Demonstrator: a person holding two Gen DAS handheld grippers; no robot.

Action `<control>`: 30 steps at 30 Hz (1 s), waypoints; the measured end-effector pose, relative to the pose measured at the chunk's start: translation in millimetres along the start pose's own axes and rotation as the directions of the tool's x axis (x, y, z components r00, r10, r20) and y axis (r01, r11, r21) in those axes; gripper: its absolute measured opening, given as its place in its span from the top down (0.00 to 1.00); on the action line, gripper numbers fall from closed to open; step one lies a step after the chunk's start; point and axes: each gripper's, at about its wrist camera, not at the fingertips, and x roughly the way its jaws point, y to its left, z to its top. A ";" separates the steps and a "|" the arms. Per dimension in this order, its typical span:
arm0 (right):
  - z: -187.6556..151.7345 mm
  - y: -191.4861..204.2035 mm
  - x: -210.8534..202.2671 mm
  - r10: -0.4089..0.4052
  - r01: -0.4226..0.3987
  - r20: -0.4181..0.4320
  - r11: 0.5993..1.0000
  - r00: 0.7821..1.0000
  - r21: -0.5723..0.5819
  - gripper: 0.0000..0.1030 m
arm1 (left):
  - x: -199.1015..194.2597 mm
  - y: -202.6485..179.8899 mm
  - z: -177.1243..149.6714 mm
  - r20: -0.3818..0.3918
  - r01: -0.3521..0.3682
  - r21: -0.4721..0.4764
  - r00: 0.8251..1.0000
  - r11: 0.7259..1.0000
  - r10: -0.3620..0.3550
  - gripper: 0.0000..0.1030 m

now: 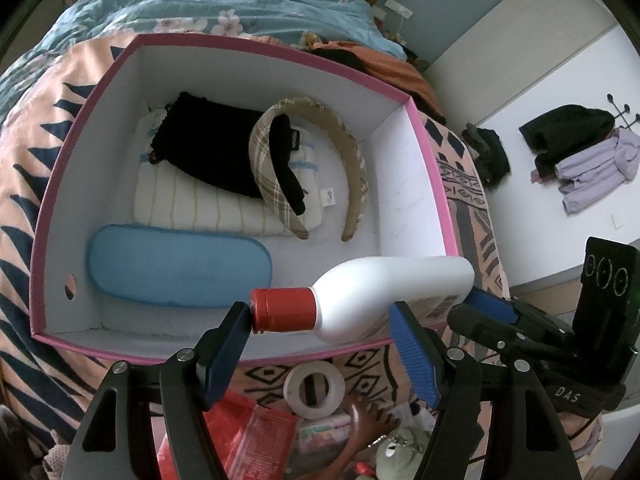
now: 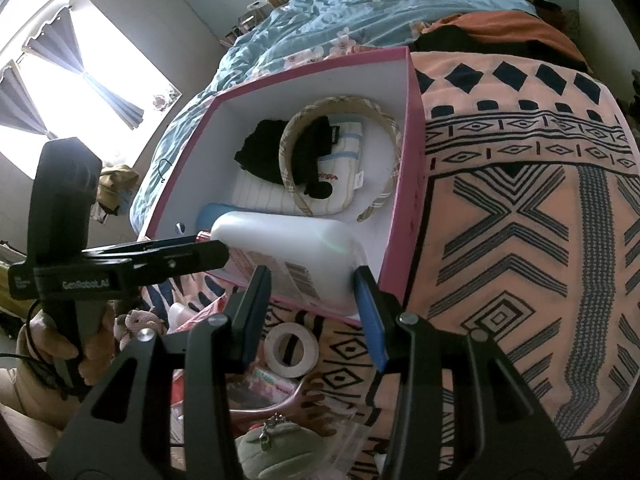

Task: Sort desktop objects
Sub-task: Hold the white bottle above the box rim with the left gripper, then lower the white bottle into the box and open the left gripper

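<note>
1. The white bottle (image 1: 384, 300) with the red cap (image 1: 284, 308) hangs on its side just above the near rim of the pink box (image 1: 56, 240). Its cap end is over the box's floor and its base end pokes out past the rim. To my eye it is being carried in to join what is already sorted.
2. Inside the box, a blue case (image 1: 180, 272) lies along the near wall. Behind it are a striped pouch (image 1: 192, 204), a black cloth (image 1: 208, 148) and a plaid headband (image 1: 312, 152). The bare floor by the box's right wall looks like the only room left, which would explain the sideways hold.
3. Outside the box, just in front of its near rim, a roll of tape (image 1: 314, 390) lies on the patterned blanket (image 2: 520, 240), not yet sorted.
4. The right gripper (image 2: 312, 276) carries the load. Its fingers (image 2: 370, 320) are about half spread and clenched on the bottle's base end, one pad on each flank, outside the box's near rim.
5. The left gripper (image 1: 320, 316) stands much wider, straddling the cap end. One fingertip (image 1: 240, 316) rests against the end of the red cap, and the other crosses in front of the bottle's body. I see no squeeze there; it looks like a steadying touch, not a grasp.
</note>
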 end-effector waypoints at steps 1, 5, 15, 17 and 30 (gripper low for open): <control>0.0 -0.4 0.0 -0.001 0.001 0.000 1.000 1.000 0.001 0.55 | 0.4 -0.3 0.0 -0.001 -0.001 0.002 1.000 1.000 0.001 0.30; -0.3 -2.8 0.5 -0.002 0.002 -0.002 1.000 1.000 0.013 0.55 | 2.3 0.2 0.7 -0.006 -0.002 0.003 1.000 1.000 0.002 0.30; 0.9 -3.5 2.6 -0.006 0.006 -0.002 1.000 1.000 0.024 0.55 | 8.5 0.5 4.2 -0.025 -0.018 0.003 1.000 1.000 0.018 0.30; 1.0 -3.0 2.8 -0.008 0.008 -0.003 1.000 1.000 0.022 0.55 | 8.7 0.4 4.8 -0.027 -0.019 0.004 0.999 1.000 0.019 0.30; 2.6 -0.4 5.0 -0.030 0.030 -0.013 0.999 0.999 0.014 0.55 | 15.6 2.4 10.8 -0.057 -0.035 0.009 0.998 0.999 0.035 0.30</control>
